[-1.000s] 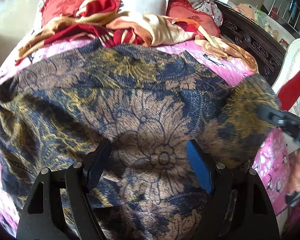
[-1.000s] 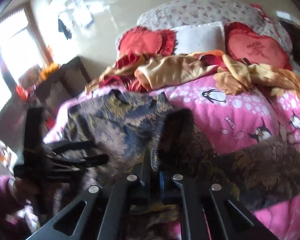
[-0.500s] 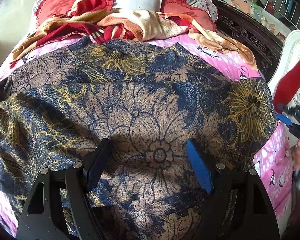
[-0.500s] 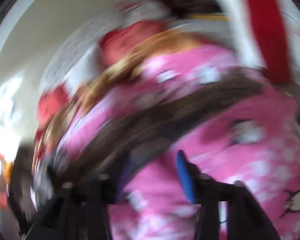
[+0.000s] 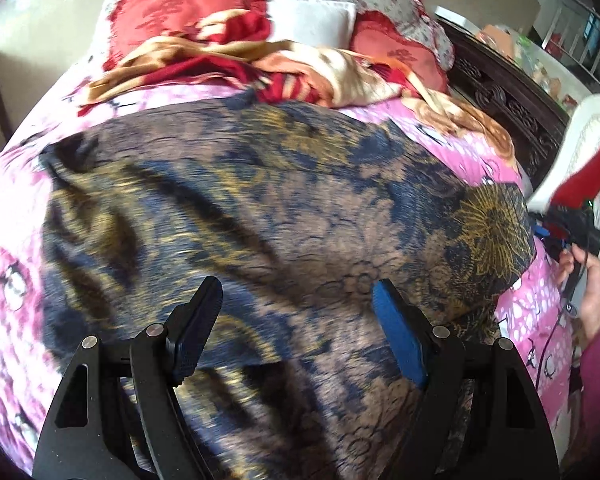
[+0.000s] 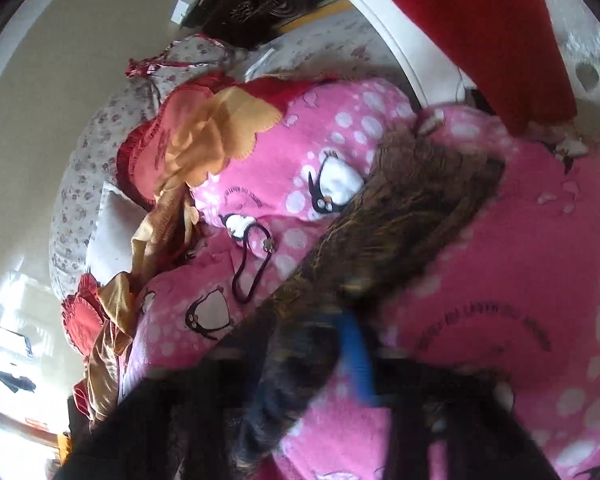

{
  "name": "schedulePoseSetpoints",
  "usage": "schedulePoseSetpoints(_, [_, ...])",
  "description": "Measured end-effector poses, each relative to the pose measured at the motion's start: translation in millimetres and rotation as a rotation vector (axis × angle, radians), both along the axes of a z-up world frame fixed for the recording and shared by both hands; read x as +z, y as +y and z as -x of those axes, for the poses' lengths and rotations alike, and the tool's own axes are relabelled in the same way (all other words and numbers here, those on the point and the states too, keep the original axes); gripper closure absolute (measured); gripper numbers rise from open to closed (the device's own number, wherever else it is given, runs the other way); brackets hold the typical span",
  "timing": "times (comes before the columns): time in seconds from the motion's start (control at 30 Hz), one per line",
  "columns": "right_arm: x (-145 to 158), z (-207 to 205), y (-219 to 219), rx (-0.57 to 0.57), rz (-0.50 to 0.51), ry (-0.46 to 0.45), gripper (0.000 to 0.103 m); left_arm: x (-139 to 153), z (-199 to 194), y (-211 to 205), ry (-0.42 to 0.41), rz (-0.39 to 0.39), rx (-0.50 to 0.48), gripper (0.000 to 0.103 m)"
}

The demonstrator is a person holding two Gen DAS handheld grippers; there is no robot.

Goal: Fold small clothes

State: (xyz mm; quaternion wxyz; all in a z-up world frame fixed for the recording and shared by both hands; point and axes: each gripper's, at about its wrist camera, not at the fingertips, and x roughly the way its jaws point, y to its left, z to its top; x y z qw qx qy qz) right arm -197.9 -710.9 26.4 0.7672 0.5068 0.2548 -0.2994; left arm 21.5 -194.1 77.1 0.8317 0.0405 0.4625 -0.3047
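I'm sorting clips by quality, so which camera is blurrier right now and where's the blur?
Right wrist view: worst, its own fingers smeared, horizon rolled sideways, window glare at lower left. Left wrist view: sharper, though the navy-and-gold floral garment streaks on its left half.

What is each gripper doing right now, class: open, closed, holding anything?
Left gripper: open, holding nothing, over the blue-and-gold floral garment.
Right gripper: too blurred to tell; garment fabric lies at its fingers.
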Motion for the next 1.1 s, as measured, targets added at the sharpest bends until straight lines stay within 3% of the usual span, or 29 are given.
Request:
schedulePoseSetpoints(0.13, [42,31,9,-0.019,0.137,-0.093,0.098,8,-6,29,-0.009,0.011,0.048,0.025])
schedulePoseSetpoints(0.27, [107,70,29,0.005,0.261,-0.191,0.098,14,-13,59,-0.008,0.041,0.101,0.025])
schedulePoseSetpoints(0.47, [175,76,74,0.042,0.392,-0.205,0.098,25,-15,92,-0.014,0.069,0.142,0.025])
schedulePoseSetpoints(0.6, [214,36,129,0.252,0.454,-0.230,0.098,38,-14,117,-0.043,0.081,0.157,0.025])
schedulePoseSetpoints(0.73, [242,-32,229,0.577,0.545,-0.233,0.098,49,-15,145,-0.071,0.104,0.192,0.025])
schedulePoseSetpoints(0.83, [235,-79,312,0.820,0.594,-0.211,0.098,50,-18,163,-0.077,0.123,0.229,0.025])
schedulePoseSetpoints(0.9, [203,-111,377,0.981,0.610,-0.181,0.098,46,-22,173,-0.069,0.121,0.253,0.025])
schedulePoseSetpoints(1.0, [126,-148,454,1.145,0.592,-0.071,0.098,31,-27,180,-0.023,0.114,0.269,0.025])
schedulePoseSetpoints(1.1, [45,-171,483,1.258,0.437,0.107,0.087,17,-29,180,0.018,0.073,0.258,0.025])
